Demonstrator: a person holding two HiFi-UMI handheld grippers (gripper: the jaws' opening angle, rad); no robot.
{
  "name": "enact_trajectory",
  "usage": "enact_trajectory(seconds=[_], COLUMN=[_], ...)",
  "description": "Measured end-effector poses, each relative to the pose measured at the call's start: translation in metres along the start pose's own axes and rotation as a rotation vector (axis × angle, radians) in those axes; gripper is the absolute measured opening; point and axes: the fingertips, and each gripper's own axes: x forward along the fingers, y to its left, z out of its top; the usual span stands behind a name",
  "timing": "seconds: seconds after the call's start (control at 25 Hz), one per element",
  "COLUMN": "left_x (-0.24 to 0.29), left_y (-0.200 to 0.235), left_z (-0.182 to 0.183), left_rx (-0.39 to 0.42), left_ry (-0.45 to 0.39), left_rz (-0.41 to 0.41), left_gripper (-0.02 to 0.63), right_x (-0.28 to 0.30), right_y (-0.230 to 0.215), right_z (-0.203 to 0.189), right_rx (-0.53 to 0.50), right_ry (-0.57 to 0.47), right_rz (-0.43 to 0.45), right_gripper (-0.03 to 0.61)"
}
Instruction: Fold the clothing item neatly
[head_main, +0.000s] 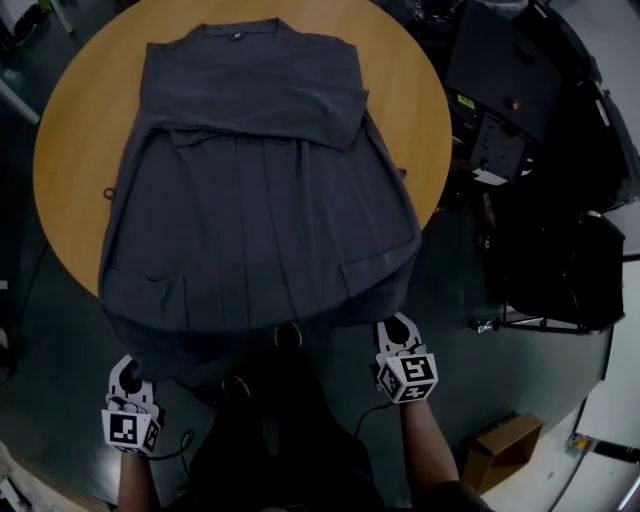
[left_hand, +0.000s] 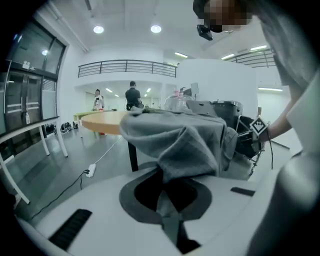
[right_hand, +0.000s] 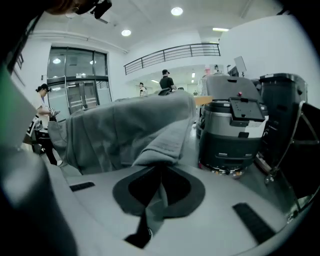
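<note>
On the round wooden table (head_main: 70, 140) lies a dark grey garment (head_main: 260, 200), collar at the far side (a sleeve folded across the chest), its hem hanging over the near edge. The left gripper (head_main: 128, 370) is clamped on the hem's left end, and the right gripper (head_main: 397, 330) on its right end. A grey machine (right_hand: 235, 130) stands just beside the table.

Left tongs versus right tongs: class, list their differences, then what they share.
The left tongs sit lower in the head view than the right tongs. Left tongs pinch the garment at its left hem corner, right tongs at its right. Both are shut on the garment.
</note>
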Motion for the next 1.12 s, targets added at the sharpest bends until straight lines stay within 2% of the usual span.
enact_trajectory(seconds=[0.28,0.4,0.6,0.72,0.84,0.96,1.12], left_x=[-0.069,-0.079,-0.076,-0.069,-0.055,-0.046,-0.032], left_y=[-0.008,-0.017,-0.028,-0.035,-0.038,-0.037,-0.031], left_z=[0.086,0.119,0.181,0.213,0.240,0.266,0.295], left_rx=[-0.016,0.011,-0.046,-0.048,-0.042,-0.034,-0.026], left_ry=[-0.120,-0.174,-0.279,-0.318,-0.355,-0.373,-0.366], left_rz=[-0.018,-0.039,-0.062,-0.058,-0.045,-0.024,0.033], left_gripper=[0.015,0.015,0.015,0.015,0.015,0.015,0.015], right_x=[-0.074,-0.092,-0.098,-0.101,-0.093,-0.087,-0.073], right_y=[0.018,0.023,0.038,0.042,0.035,0.029,0.030], right_z=[0.065,0.094,0.161,0.186,0.209,0.234,0.274], right_rx=[0.041,0.029,-0.045,-0.086,-0.082,-0.085,-0.122], right_ry=[-0.100,-0.147,-0.238,-0.257,-0.290,-0.321,-0.365], right_rz=[-0.013,-0.014,0.009,0.015,0.023,0.034,0.090], right_gripper=[-0.003,-0.003,-0.003,-0.003,-0.003,-0.003,-0.003])
